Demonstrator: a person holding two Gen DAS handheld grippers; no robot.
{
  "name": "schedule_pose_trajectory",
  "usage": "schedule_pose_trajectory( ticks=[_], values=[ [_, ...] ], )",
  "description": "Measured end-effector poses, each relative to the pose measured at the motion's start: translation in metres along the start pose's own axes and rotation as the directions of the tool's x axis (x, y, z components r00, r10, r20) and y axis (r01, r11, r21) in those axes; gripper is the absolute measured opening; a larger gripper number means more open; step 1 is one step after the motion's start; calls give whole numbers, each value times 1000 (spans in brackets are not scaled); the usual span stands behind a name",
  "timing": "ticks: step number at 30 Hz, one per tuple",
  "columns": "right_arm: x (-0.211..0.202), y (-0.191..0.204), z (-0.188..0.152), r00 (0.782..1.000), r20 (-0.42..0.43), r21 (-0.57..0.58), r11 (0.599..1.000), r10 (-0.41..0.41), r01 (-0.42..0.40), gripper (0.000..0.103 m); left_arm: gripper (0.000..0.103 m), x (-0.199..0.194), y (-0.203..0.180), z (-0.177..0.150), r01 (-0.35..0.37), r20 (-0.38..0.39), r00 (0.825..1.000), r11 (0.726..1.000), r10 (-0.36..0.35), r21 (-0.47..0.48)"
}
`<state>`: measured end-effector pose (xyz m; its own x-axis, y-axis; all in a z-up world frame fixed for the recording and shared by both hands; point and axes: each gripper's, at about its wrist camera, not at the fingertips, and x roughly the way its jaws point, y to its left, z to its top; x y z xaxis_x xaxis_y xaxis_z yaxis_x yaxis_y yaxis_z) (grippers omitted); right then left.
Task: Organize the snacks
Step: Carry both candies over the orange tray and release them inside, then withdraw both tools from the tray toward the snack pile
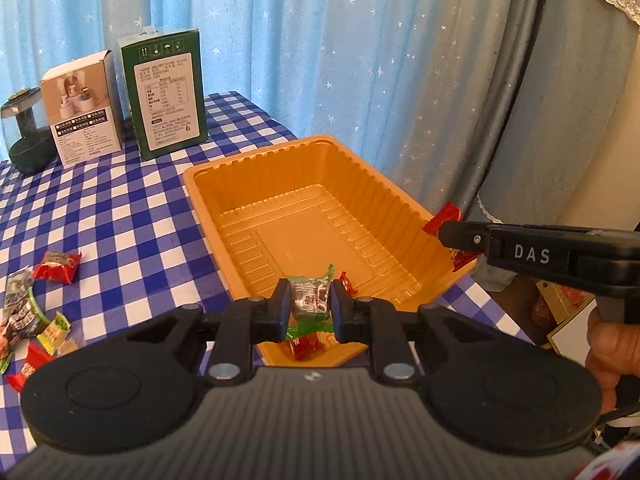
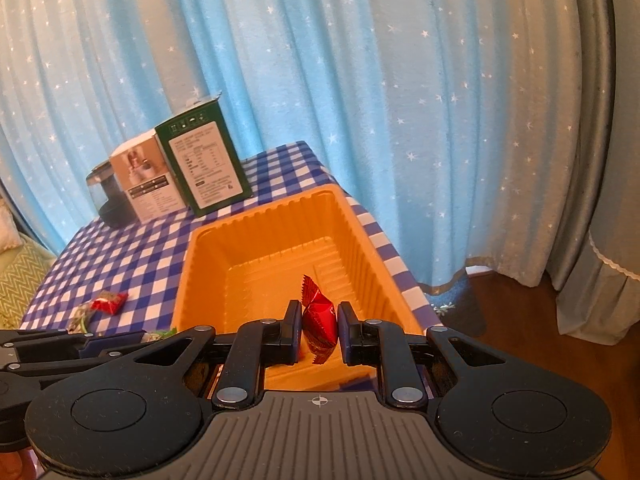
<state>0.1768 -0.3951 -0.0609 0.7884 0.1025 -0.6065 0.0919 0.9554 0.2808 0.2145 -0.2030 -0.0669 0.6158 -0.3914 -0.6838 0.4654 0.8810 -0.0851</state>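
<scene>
Black tongs, one pair in each hand, each clamped on a wrapped snack above an orange tray.

Left tongs (image 1: 311, 312) grip a silver-and-green packet (image 1: 310, 300) over the near end of the orange plastic tray (image 1: 224, 196); right tongs (image 2: 320, 330) pinch a red foil candy (image 2: 320, 316) over the tray's near right part. Two red candies (image 1: 306, 346) lie on the tray floor below the left tongs. Outward, the tray rests on a blue-and-white checked surface (image 1: 132, 216), where loose snacks (image 1: 58, 266) lie scattered to its left. Behind stand a green carton (image 1: 170, 96), a white carton (image 1: 82, 108) and a dark glass-topped appliance (image 1: 26, 132), before a starred blue curtain (image 1: 320, 40).
</scene>
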Motion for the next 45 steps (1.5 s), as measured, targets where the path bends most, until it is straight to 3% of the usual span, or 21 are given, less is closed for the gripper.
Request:
schedule_pose_trajectory(
  ticks=[12,26,34,45],
  values=[
    [20,-6,7,1000,-9,13,1000,-4,4,19,19,31,-3,12,15,-2,1000,999,-15,34],
    [24,3,8,999,-18,15,1000,27,-27,19,25,-5,26,-21,-32,1,999,998,32,-56],
    [27,8,13,994,-11,36,994,105,-104,20,32,-24,38,-28,-52,21,998,994,55,-96],
    [-14,7,-13,998,-31,122,991,62,-58,20,33,-61,48,-44,-87,30,995,987,92,-134]
  ],
)
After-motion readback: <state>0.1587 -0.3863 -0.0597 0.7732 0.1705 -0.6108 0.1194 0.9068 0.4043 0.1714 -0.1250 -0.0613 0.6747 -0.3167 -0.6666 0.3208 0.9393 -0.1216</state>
